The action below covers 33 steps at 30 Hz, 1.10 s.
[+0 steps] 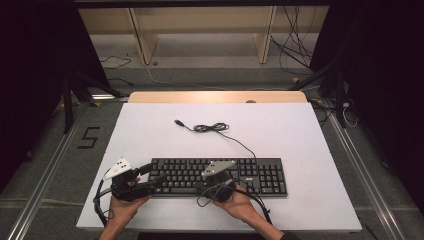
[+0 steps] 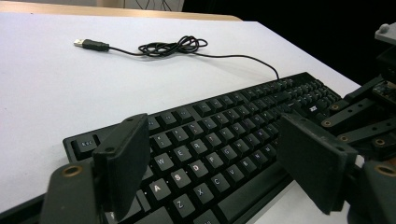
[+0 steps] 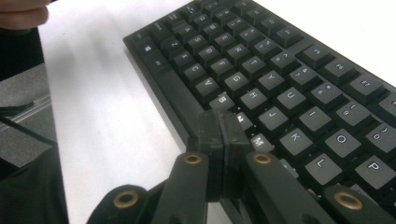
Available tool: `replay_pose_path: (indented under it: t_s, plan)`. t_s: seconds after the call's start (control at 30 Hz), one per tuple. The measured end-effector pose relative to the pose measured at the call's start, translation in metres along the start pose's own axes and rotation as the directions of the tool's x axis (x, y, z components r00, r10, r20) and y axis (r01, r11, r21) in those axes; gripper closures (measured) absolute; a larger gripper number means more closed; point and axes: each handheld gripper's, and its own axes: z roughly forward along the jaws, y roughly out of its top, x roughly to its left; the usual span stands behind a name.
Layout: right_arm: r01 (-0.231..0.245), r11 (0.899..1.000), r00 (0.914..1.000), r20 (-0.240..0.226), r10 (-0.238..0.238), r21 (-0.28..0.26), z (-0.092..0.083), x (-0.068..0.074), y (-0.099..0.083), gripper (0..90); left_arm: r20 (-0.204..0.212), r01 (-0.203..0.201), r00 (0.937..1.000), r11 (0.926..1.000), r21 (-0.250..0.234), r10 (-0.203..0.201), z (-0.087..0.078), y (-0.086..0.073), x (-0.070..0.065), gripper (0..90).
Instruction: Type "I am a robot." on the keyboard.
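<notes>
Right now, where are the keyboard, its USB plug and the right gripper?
keyboard (image 1: 260,172): high view, on the keys right of centre.
USB plug (image 2: 86,44): left gripper view, on the plug body.
right gripper (image 3: 223,122): right gripper view, between its closed fingertips.

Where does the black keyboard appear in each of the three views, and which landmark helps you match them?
High view: the keyboard lies at the near middle of the white table.
Left gripper view: it runs from the bottom left up to the right, between the open jaws.
Right gripper view: it covers the upper right, beyond the shut jaws.
Shared landmark: the G key appears in both gripper views.
</notes>
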Motion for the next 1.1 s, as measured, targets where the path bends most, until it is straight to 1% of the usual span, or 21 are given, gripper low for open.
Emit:
replay_pose_path:
  t_s: [0.43,0.53,0.57,0.6,0.63,0.7,0.87,0.93,1.0,1.1]
  plan:
    - [-0.001,1.000,0.9999,0.014,0.001,0.031,0.008,-0.001,-0.002,90.0,-0.002,0.000,1.0000,1.0000,0.001,0.000,0.000,0.000,0.001,25.3]
    - [0.002,0.999,0.9999,0.015,-0.003,0.035,0.009,-0.001,-0.003,90.0,-0.002,0.000,1.0000,1.0000,0.003,0.000,0.000,0.000,0.001,25.3]
    - [0.009,0.999,0.9997,0.024,-0.010,0.044,0.011,-0.001,-0.003,90.0,-0.002,0.001,1.0000,1.0000,0.003,-0.001,0.000,0.000,0.001,25.4]
    - [0.013,0.999,0.9994,0.031,-0.014,0.039,0.012,-0.001,-0.004,90.0,-0.002,0.001,1.0000,1.0000,0.003,-0.001,0.000,0.000,0.001,25.3]
    - [0.007,0.999,0.9994,0.033,-0.008,0.032,0.012,-0.001,-0.005,90.0,-0.002,0.003,1.0000,1.0000,0.001,-0.003,0.000,0.000,0.001,25.3]
    - [0.019,0.999,0.9990,0.039,-0.021,0.037,0.012,0.000,-0.005,90.0,-0.003,0.002,1.0000,1.0000,0.002,-0.002,0.000,0.000,0.001,25.3]
    - [0.005,0.999,0.9995,0.032,-0.006,0.037,0.011,0.000,-0.004,90.0,-0.005,0.003,1.0000,1.0000,0.002,-0.003,0.000,0.000,0.002,25.3]
    - [-0.010,1.000,0.9997,0.023,0.009,0.030,0.010,-0.001,-0.004,90.0,-0.007,0.005,1.0000,1.0000,0.003,-0.005,0.000,0.000,0.002,25.3]
    - [-0.024,1.000,0.9997,0.009,0.024,0.007,0.007,-0.002,-0.004,87.3,-0.008,0.005,1.0000,1.0000,0.005,-0.005,0.000,0.000,0.003,25.3]
    - [-0.034,0.999,0.9994,0.001,0.034,-0.025,0.003,-0.003,-0.002,83.9,-0.011,0.007,0.9999,1.0000,0.006,-0.007,0.000,0.000,0.003,25.3]
